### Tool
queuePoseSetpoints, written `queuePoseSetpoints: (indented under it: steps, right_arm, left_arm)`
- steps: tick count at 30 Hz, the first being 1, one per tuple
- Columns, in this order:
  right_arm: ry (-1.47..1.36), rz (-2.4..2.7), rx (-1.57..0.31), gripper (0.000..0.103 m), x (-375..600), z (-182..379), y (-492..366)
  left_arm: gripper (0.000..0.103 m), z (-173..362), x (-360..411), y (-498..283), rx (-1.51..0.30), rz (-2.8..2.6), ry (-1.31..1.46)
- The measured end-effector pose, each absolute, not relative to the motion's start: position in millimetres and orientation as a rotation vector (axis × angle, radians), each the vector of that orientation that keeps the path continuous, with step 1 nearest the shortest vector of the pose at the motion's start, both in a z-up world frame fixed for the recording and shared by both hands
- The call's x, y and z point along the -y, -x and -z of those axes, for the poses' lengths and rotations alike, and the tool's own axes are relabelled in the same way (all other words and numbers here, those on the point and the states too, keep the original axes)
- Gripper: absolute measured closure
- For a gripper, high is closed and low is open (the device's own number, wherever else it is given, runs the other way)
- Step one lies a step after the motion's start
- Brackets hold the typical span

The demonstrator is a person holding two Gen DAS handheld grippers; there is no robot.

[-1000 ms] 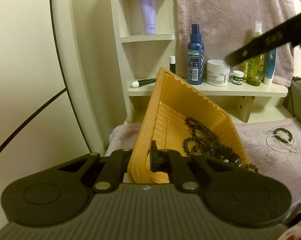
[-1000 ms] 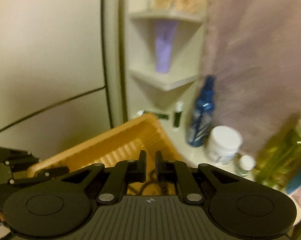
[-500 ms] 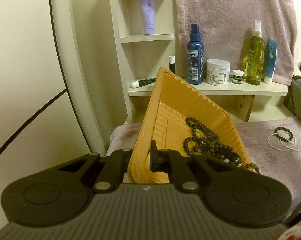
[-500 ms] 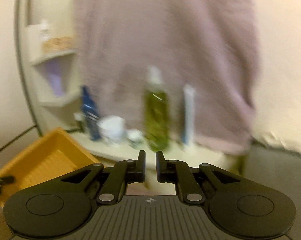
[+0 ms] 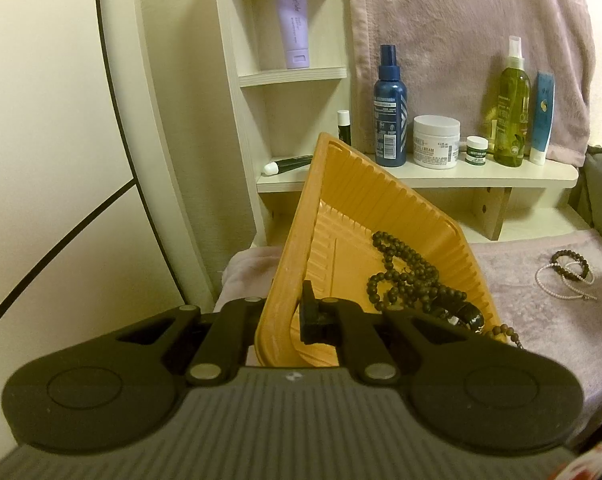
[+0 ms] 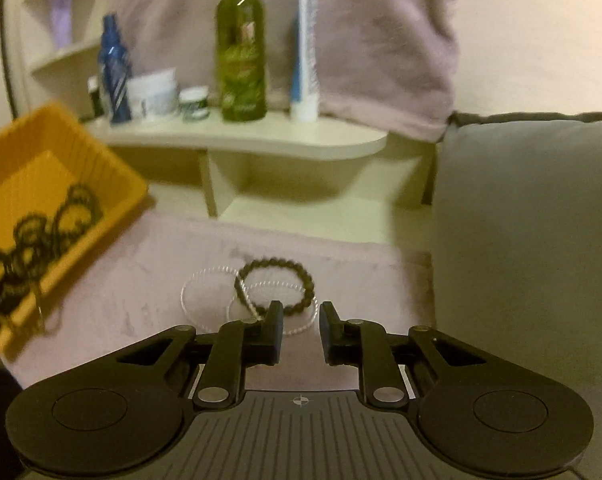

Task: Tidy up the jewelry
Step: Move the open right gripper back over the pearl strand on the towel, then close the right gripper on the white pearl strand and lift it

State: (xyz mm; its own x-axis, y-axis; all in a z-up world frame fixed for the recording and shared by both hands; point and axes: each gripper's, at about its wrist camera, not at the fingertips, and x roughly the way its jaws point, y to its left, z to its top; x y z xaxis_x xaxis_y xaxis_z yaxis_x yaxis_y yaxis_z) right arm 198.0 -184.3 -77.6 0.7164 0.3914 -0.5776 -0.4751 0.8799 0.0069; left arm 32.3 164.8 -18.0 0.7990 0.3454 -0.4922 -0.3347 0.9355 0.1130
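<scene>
The left gripper (image 5: 297, 314) clamps the tilted ribbed orange plastic tray (image 5: 353, 200), long dark bead necklace (image 5: 413, 280) already inside. The right gripper (image 6: 301, 330), its jaws just opening and empty, nears the dark beaded bracelet (image 6: 277, 286) and white pearl strands (image 6: 209, 280) at lower centre, not yet collected.

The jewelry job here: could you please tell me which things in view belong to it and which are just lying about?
Part of the job:
- orange tray, clamped at its rim by the left claw
- dark bead necklace in the tray
- dark bead bracelet and pearl strand on the pink cloth, ahead of the open right claw

Lying about:
- blue spray bottle
- cream jar
- green bottle
- lilac tube
</scene>
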Motion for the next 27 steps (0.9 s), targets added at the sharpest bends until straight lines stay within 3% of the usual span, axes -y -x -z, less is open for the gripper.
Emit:
queuePoseSetpoints:
  steps: [25, 27]
  right_arm:
    - [0.567, -0.628, -0.586, 0.084, 133, 118, -211]
    - [0.587, -0.633, -0.58, 0.089, 132, 118, -210]
  left_arm:
    - [0.097, 17, -165, -34, -0.538, -0.369, -0.02]
    - [0.097, 17, -165, -34, -0.538, -0.368, -0.019]
